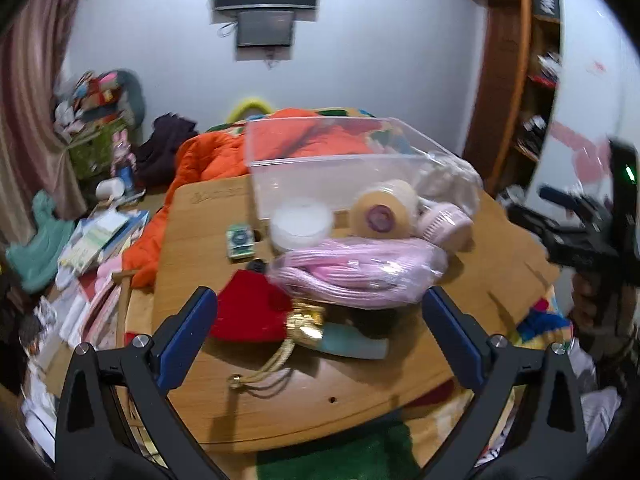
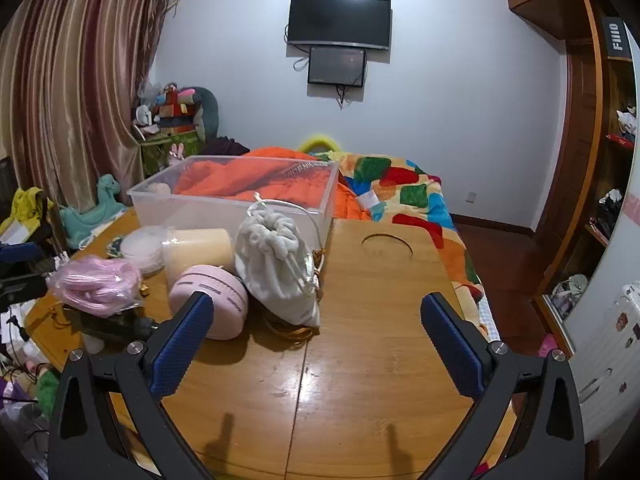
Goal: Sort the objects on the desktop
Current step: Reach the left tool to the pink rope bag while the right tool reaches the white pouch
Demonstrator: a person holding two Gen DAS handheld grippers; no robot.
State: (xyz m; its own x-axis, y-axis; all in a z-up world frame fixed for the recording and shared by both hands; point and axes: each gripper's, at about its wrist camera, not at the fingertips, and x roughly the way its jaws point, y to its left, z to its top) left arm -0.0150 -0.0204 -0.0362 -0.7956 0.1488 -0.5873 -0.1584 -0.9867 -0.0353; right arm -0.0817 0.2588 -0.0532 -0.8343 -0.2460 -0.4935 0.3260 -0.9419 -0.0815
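Observation:
A clear plastic bin [image 1: 320, 160] [image 2: 224, 196] stands at the far side of the wooden table [image 2: 360, 360]. In front of it lie a bag of pink cord [image 1: 356, 276] [image 2: 96, 284], a red pouch [image 1: 252, 312], a beige tape roll [image 1: 384, 210] [image 2: 200, 254], a white round tub [image 1: 300, 222] [image 2: 144, 248], a pink round case [image 2: 208, 300] and a white drawstring pouch [image 2: 280, 272]. My left gripper [image 1: 320, 332] is open above the red pouch and a teal item [image 1: 352, 344]. My right gripper [image 2: 316, 340] is open and empty over bare table, right of the pink case.
A small green box [image 1: 240, 242] sits left of the tub. A bed with an orange quilt [image 2: 272, 176] and a patchwork blanket [image 2: 400, 188] lies behind the table. Clutter covers the floor at left [image 1: 88, 240]. A wooden shelf unit [image 2: 600, 160] stands at right.

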